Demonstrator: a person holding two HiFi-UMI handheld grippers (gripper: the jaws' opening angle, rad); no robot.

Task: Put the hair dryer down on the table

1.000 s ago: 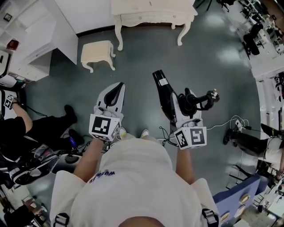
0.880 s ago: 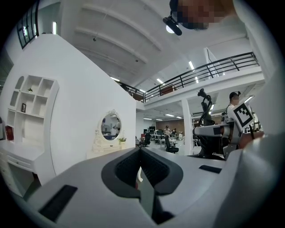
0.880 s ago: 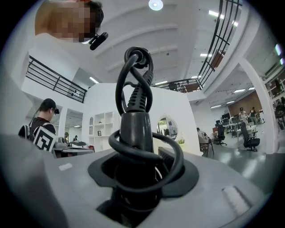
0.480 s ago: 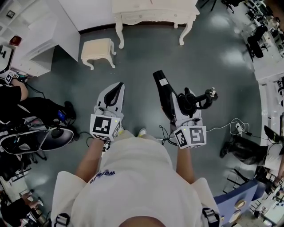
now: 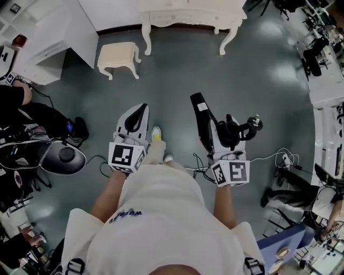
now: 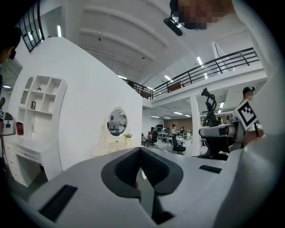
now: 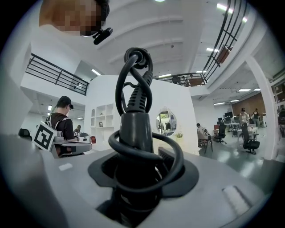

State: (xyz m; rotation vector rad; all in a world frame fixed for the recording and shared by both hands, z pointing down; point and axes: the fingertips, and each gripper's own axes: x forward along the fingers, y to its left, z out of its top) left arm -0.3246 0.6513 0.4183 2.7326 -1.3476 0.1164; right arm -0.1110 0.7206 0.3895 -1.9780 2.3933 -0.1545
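- Pinching the dryer (image 5: pixel 200 111) by its handle (image 7: pixel 135 133), the right gripper (image 5: pixel 216 134) carries it in the air above the grey floor (image 5: pixel 258 80). The jaws stand partly apart, with the black handle filling the gap between them.
- The dryer's barrel points forward and a little left in the head view, towards the table (image 5: pixel 188 16), but well apart from it (it touches no furniture).
- Its cord (image 7: pixel 129 84) is looped round the handle's end and rises in a twisted bundle right in front of the right gripper's camera. In the head view the bundle juts out to the right and ends in what looks like the plug (image 5: pixel 256 120).
- The left gripper (image 5: pixel 138 114) hovers beside the right one and about level with it. Its jaws are pressed together at the tips with nothing between them.
- The white table, on curved legs, stands along the top edge of the head view against the wall.
- A cream stool (image 5: pixel 117 58) stands on the floor just off the table's left leg.
- A white shelf unit (image 5: pixel 43 37) fills the top left corner, and a person in black (image 5: pixel 16 107) is at the left edge.
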